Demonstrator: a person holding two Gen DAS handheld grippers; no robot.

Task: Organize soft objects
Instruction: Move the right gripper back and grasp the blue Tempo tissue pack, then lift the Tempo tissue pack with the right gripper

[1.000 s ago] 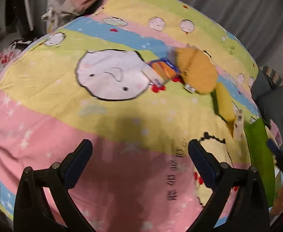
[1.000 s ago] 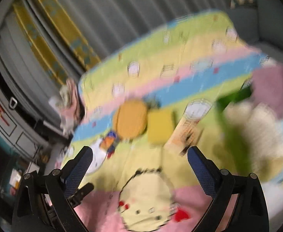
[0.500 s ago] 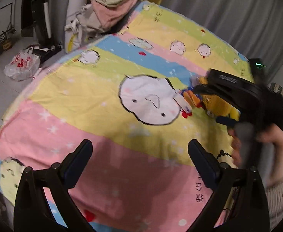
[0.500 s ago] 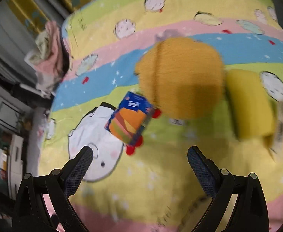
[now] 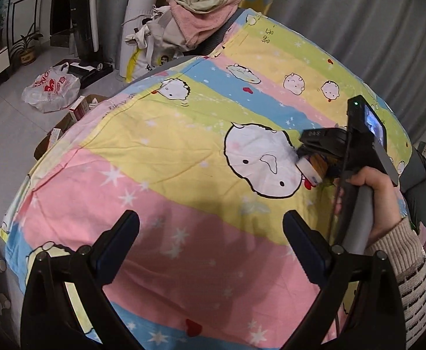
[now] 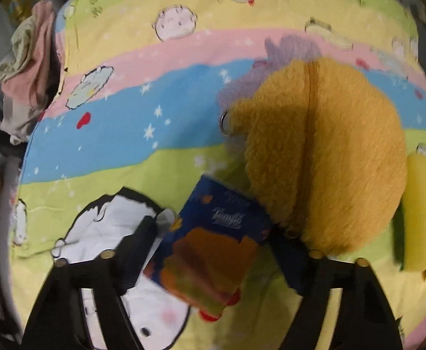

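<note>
A blue and orange tissue pack (image 6: 213,242) lies on the striped cartoon bedsheet (image 6: 125,145). My right gripper (image 6: 213,250) has a finger on each side of the pack, jaws closing around it; it also shows in the left wrist view (image 5: 315,160) over the pack (image 5: 312,172). A round mustard plush pouch (image 6: 329,157) lies just beyond the pack, a yellow sponge (image 6: 417,213) to its right. My left gripper (image 5: 210,242) is open and empty above the pink stripe of the sheet (image 5: 184,218).
A pile of pink and beige clothes (image 5: 201,14) lies at the bed's far corner. On the floor left of the bed are a plastic bag (image 5: 49,87), boxes (image 5: 79,108) and a black appliance (image 5: 84,29). Grey curtains (image 5: 358,29) hang behind.
My right gripper has dropped to the tissue pack and its fingers have come in around it. My left gripper has pulled back and left, still open.
</note>
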